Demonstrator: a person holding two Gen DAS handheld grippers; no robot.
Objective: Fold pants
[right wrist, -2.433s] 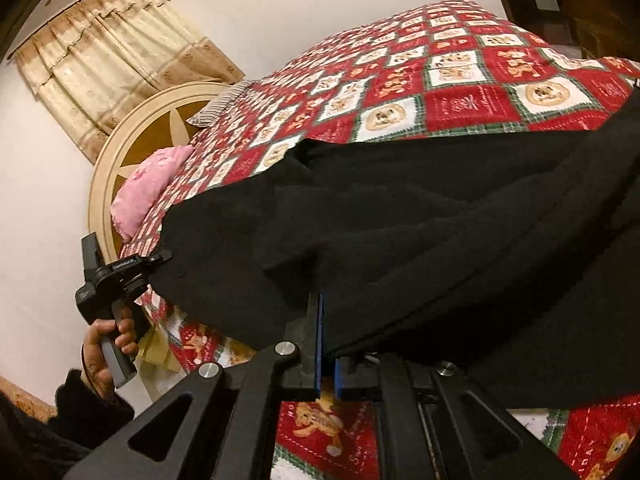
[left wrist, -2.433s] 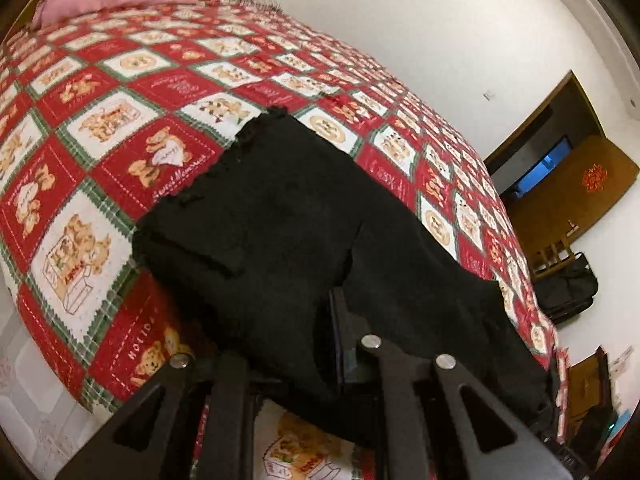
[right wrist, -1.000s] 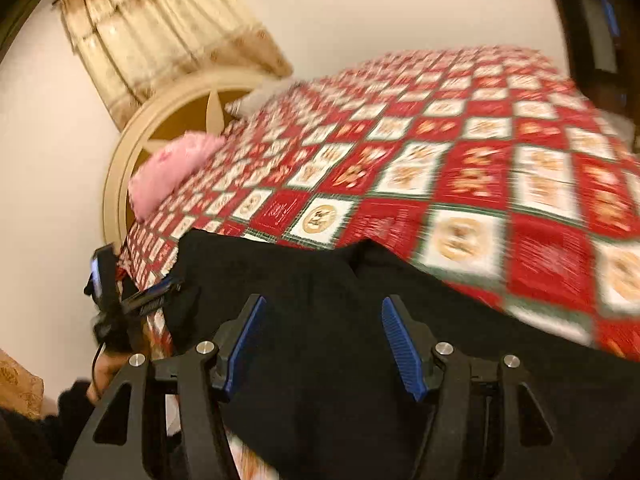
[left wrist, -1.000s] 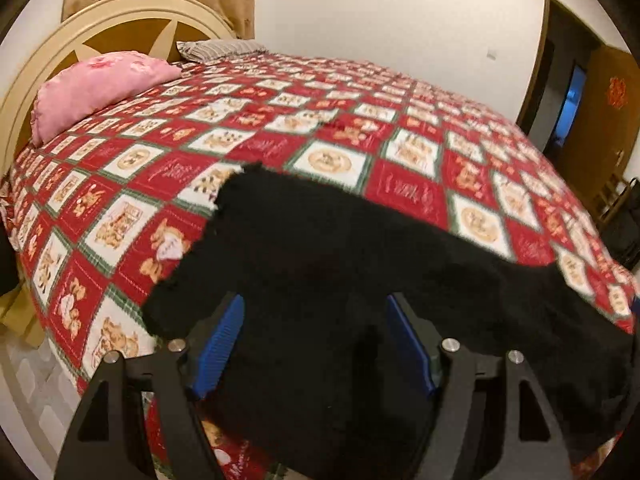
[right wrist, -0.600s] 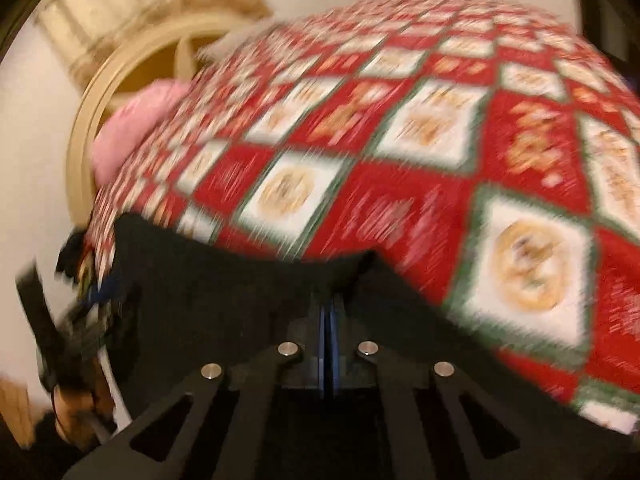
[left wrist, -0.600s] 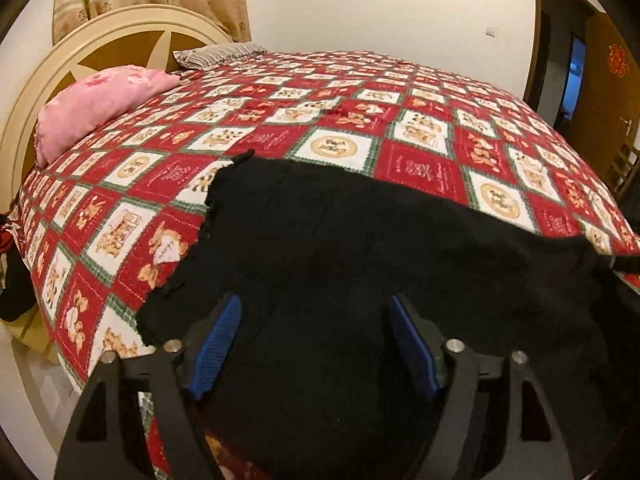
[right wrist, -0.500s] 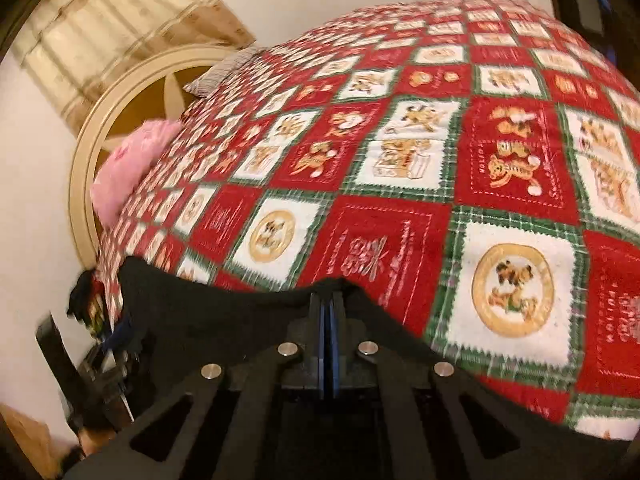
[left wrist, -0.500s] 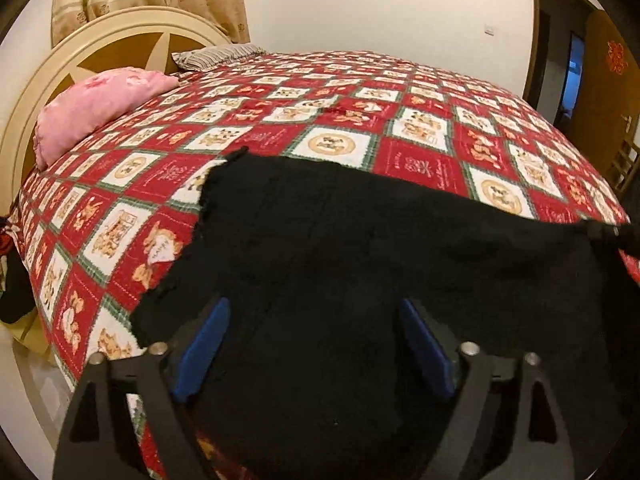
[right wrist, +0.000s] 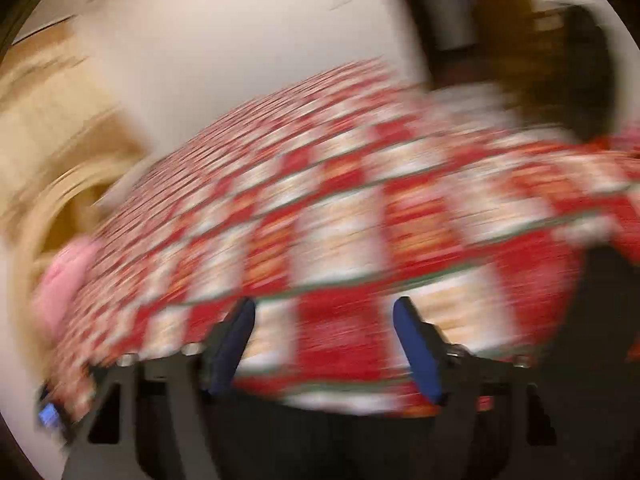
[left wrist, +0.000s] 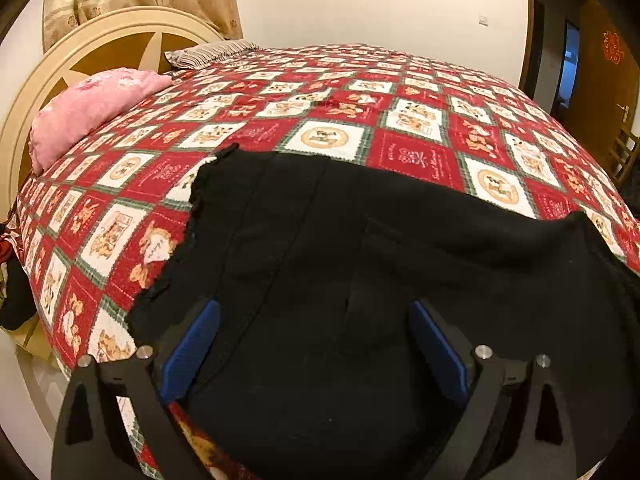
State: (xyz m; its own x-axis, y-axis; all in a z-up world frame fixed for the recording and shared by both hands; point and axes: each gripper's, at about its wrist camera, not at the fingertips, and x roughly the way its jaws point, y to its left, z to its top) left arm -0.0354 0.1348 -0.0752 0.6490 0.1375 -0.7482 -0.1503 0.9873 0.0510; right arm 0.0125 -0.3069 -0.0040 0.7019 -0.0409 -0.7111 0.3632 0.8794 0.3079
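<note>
black pants point(left wrist: 360, 280) lay spread on the red patchwork bedspread point(left wrist: 420, 152) near the bed's edge; my left fingers point(left wrist: 192, 344) hung released above them, my right fingers point(right wrist: 416, 348), blurred, were released too.

bedspread point(left wrist: 416, 152) beyond pants point(left wrist: 360, 280): bare | pink pillow point(left wrist: 88, 112) far left by headboard point(left wrist: 100, 44)
</note>
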